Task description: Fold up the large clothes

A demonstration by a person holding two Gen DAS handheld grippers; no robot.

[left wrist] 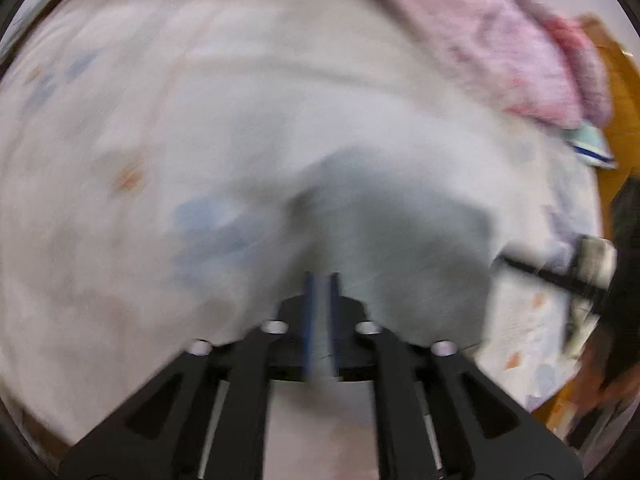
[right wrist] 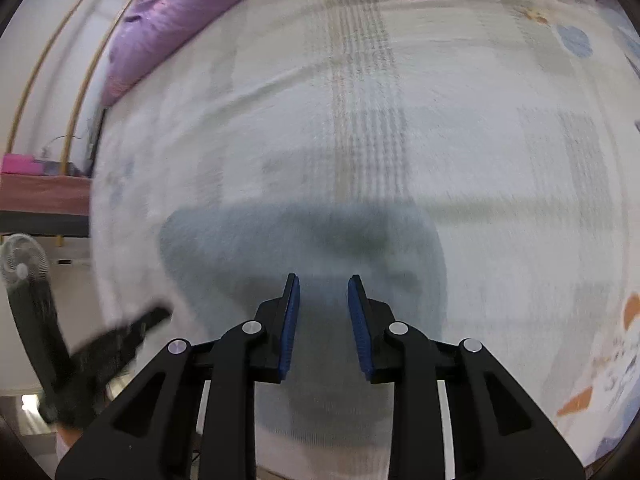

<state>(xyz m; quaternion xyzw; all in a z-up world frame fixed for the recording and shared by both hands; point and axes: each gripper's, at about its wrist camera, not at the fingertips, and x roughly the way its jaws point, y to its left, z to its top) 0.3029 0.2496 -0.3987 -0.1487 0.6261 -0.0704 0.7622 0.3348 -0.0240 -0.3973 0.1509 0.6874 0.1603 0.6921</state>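
Here the left tool [left wrist: 320, 308] stands slightly apart around pale cloth [left wrist: 400, 224]; the right tool [right wrist: 323, 320] gapes empty over the bed [right wrist: 500, 160].

- A large pale garment [right wrist: 360, 128], whitish with faint grey-green checked bands, is lying spread across a bed and filling most of both views.
- A fold of the same cloth [left wrist: 400, 216] is rising in a soft hump; motion blur is hiding its edges.
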